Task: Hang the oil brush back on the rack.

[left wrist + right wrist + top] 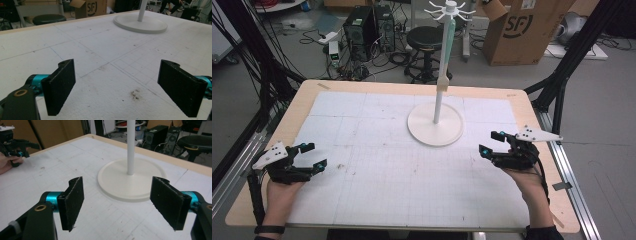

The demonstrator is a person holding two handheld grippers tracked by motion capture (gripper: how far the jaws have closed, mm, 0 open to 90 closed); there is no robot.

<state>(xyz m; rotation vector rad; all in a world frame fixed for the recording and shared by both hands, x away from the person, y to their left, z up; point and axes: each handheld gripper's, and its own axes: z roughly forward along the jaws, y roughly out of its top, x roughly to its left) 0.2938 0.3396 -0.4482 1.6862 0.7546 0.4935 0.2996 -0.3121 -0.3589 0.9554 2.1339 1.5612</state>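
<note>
Rack stand point(435, 131) (white), both grippers open

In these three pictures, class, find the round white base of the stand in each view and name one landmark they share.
High view: the round white base sits right of centre on the gridded mat, its pole rising to a hook rack.
Left gripper view: at the top, right of centre, beyond both jaws.
Right gripper view: centre, just beyond the jaws.
Shared landmark: the white pole standing in the base.
</note>
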